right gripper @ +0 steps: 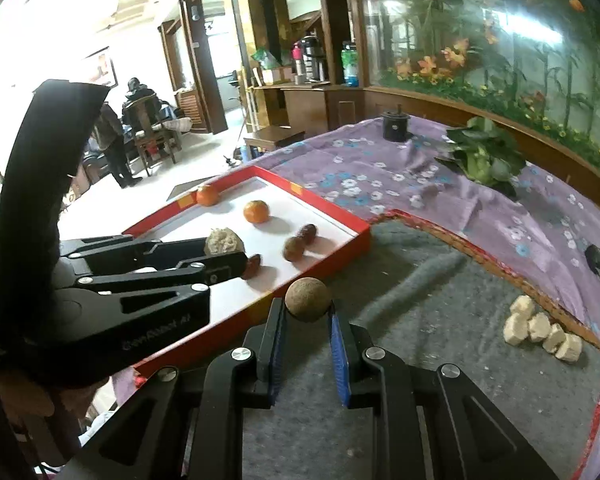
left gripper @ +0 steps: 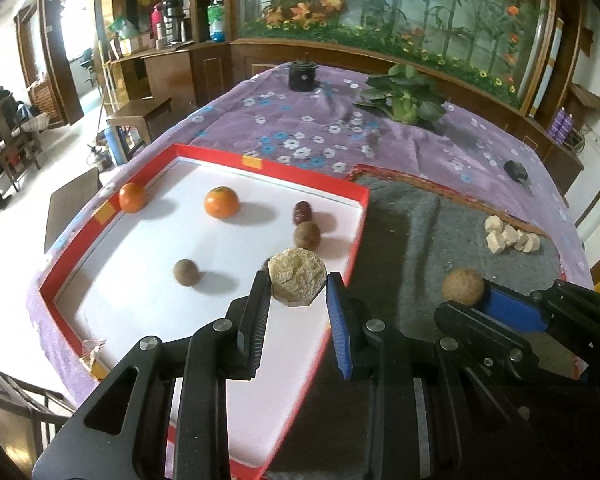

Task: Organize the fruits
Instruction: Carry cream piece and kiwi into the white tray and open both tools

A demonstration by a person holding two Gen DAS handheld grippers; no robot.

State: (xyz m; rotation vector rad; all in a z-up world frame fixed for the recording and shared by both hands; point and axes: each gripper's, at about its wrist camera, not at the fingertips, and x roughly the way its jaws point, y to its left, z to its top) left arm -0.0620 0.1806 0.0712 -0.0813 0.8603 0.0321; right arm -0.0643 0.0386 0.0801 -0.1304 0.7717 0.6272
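A red tray with a white floor (left gripper: 220,320) (right gripper: 340,246) holds two oranges (left gripper: 221,202) (left gripper: 132,197), a dark red date (left gripper: 301,212), and two brown round fruits (left gripper: 307,235) (left gripper: 185,272). My left gripper (left gripper: 298,284) is shut on a pale lumpy fruit (left gripper: 297,277) above the tray's right part; it also shows in the right wrist view (right gripper: 225,242). My right gripper (right gripper: 308,308) is shut on a brown round fruit (right gripper: 308,299) (left gripper: 463,286), held above the grey mat just right of the tray.
A grey felt mat (right gripper: 420,312) lies on a purple floral cloth (left gripper: 300,128). Several pale chunks (right gripper: 542,330) sit at the mat's right. A leafy green vegetable (left gripper: 404,98), a black pot (left gripper: 303,75) and a small black object (left gripper: 515,170) lie further back.
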